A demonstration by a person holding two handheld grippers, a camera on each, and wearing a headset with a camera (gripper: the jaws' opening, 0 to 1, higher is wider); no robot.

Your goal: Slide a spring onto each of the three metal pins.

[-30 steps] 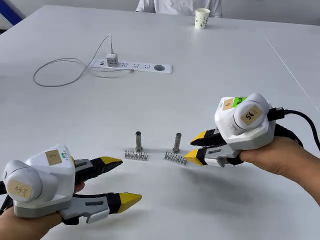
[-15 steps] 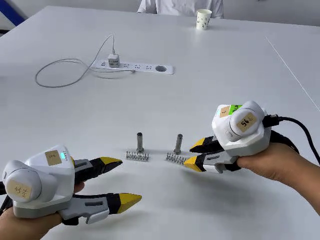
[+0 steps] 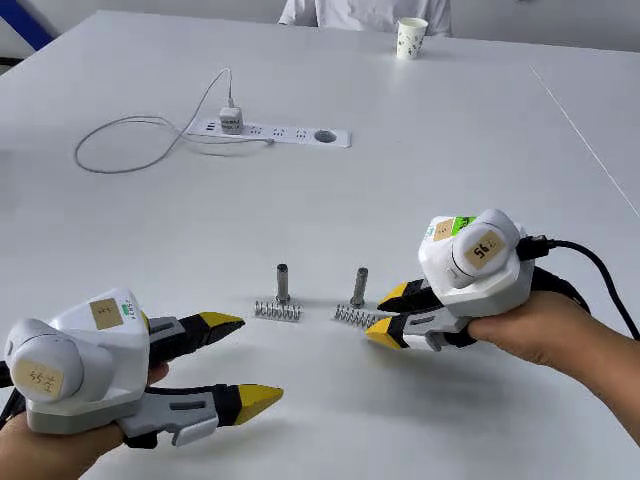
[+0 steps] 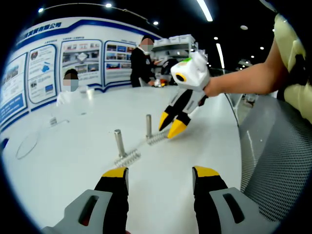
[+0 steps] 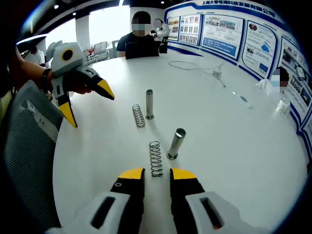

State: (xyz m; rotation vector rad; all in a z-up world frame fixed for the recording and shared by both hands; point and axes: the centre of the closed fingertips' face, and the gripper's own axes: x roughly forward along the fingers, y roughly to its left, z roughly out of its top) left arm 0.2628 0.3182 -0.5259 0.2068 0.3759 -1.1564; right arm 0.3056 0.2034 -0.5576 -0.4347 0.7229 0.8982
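Sitting beyond pins (image 3: 283, 282): power strip (image 3: 268, 131), cup (image 3: 411, 38)

We have lowered our right gripper (image 3: 378, 318) toward the table and drawn it a little nearer to us. Its tips now sit just at the end of the right-hand spring (image 3: 350, 316).

A tan sticker (image 3: 482, 248) on the round end of the right gripper (image 3: 378, 317) carries handwritten digits like 56 — the tan label (image 3: 42, 377) on the left gripper (image 3: 259, 360) seems to begin with 5, rest unclear — and the wall board (image 5: 229, 27) at one o'clock in the right gripper view bears Chinese characters too small to read.
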